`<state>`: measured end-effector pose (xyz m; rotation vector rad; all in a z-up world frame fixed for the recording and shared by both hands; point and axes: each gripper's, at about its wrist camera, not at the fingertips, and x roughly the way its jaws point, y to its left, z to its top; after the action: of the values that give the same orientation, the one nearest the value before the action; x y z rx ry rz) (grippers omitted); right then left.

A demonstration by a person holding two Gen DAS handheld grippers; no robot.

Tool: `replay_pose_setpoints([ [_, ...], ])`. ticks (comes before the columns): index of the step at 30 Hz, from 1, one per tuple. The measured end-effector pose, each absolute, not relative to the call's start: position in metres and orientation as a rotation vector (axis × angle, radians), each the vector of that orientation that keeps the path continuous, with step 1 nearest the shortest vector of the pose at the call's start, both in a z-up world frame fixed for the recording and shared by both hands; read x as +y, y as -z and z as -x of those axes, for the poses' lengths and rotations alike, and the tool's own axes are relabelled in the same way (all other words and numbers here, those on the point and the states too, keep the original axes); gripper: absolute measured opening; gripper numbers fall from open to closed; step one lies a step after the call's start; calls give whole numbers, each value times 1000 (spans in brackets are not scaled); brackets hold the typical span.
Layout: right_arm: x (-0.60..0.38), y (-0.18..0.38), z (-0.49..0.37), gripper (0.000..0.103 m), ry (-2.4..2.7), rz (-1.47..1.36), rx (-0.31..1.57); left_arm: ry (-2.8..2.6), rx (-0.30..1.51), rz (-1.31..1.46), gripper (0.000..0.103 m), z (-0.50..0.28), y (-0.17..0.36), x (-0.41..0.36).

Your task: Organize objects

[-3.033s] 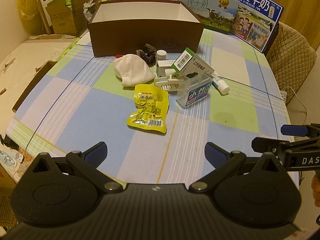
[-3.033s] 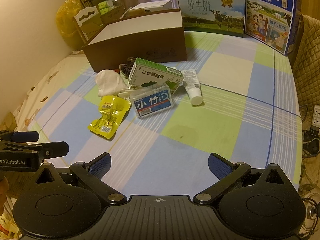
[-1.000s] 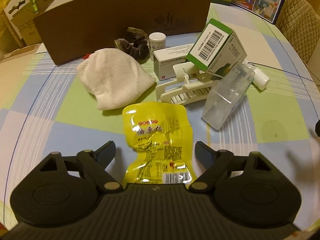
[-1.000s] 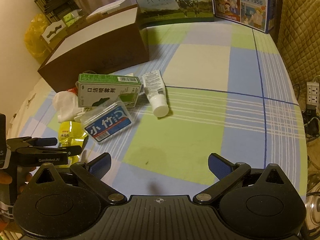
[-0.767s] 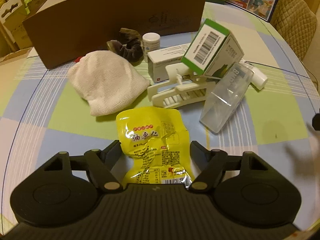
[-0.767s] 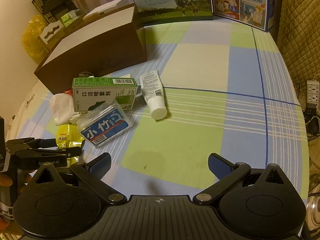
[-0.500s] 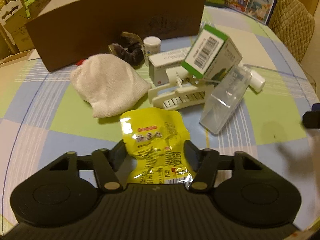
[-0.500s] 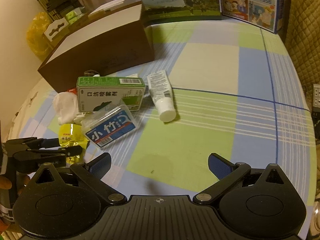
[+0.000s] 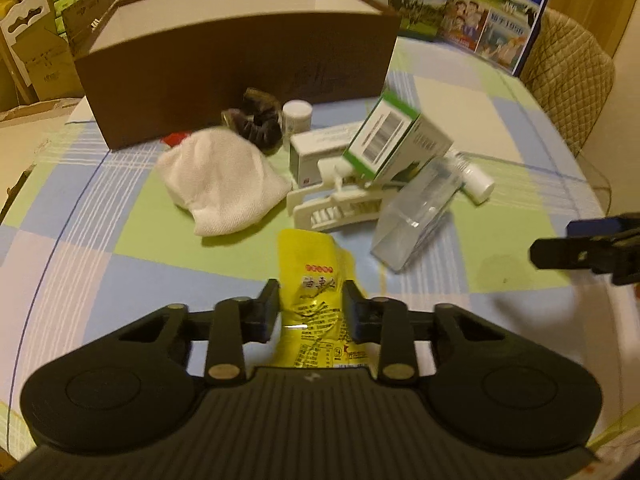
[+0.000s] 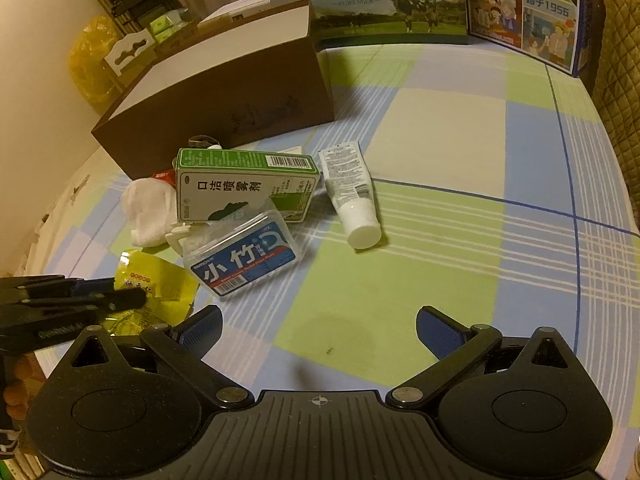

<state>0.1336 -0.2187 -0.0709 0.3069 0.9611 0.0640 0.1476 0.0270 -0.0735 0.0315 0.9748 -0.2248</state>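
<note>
My left gripper [image 9: 310, 306] is shut on a yellow snack packet [image 9: 316, 280], squeezing its sides and holding it just above the checked tablecloth; it also shows in the right wrist view [image 10: 154, 280] with the left gripper [image 10: 112, 294] on it. My right gripper [image 10: 318, 330] is open and empty over a green square, and shows at the right edge of the left wrist view [image 9: 560, 248]. Beyond lie a white cloth [image 9: 222, 178], a green-and-white box [image 10: 244, 188], a clear floss case [image 10: 244, 258], a white tube [image 10: 352, 196] and a white comb-like clip [image 9: 332, 208].
An open brown box [image 9: 240, 56] stands behind the pile. A dark scrunchie [image 9: 256, 122], a small white jar [image 9: 297, 114] and a white carton [image 9: 320, 152] lie before it. Milk cartons [image 10: 384, 0] stand at the back. A quilted chair [image 9: 568, 76] is at the right.
My left gripper moved in over the yellow packet and closed on it, then lifted and drew back a little. My right gripper stayed open and drifted toward the pile.
</note>
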Motion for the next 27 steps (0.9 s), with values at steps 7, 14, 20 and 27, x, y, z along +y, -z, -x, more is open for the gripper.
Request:
replay_pose_setpoints([
  [7, -214, 70, -133, 101, -91, -297, 951, 224, 979, -18, 16, -147, 68, 30],
  [14, -216, 72, -129, 101, -81, -298, 959, 298, 1003, 66, 37, -142, 70, 25],
  [20, -223, 74, -121, 101, -54, -311, 964, 299, 1072, 61, 68, -142, 94, 14],
  [27, -232, 77, -113, 101, -23, -329, 977, 266, 1066, -62, 79, -142, 112, -6],
])
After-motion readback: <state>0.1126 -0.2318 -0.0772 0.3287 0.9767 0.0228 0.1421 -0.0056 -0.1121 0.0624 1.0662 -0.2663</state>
